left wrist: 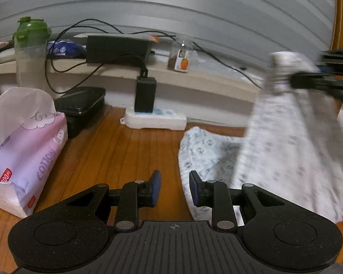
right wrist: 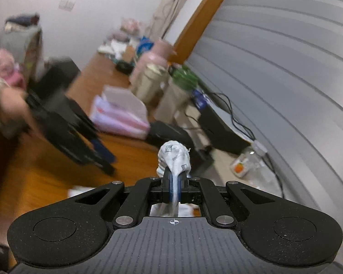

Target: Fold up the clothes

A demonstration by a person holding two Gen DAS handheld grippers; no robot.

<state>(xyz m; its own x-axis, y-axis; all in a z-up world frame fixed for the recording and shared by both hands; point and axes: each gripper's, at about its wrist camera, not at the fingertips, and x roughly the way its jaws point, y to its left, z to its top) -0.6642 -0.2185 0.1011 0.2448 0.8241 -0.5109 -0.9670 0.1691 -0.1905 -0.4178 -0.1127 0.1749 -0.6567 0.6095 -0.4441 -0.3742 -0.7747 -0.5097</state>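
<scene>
A white garment with a small grey print [left wrist: 285, 141] lies partly on the wooden table [left wrist: 116, 146] at the right. One end of it is lifted and blurred. My right gripper [left wrist: 292, 80] holds that raised end; in the right wrist view the gripper [right wrist: 175, 178] is shut on a bunched fold of the garment [right wrist: 175, 155]. My left gripper [left wrist: 175, 188] hangs low over the table just left of the garment's near edge. Its jaws stand apart with nothing between them. It appears blurred in the right wrist view as the left gripper [right wrist: 103, 157], in a person's hand [right wrist: 9, 111].
A pink tissue pack [left wrist: 27, 146] sits at the left, a black case [left wrist: 82, 105] behind it. A white power strip [left wrist: 155, 118] with a black adapter stands at the back. A green-lidded bottle [left wrist: 32, 52], a small jar [left wrist: 181, 56] and cables line the ledge.
</scene>
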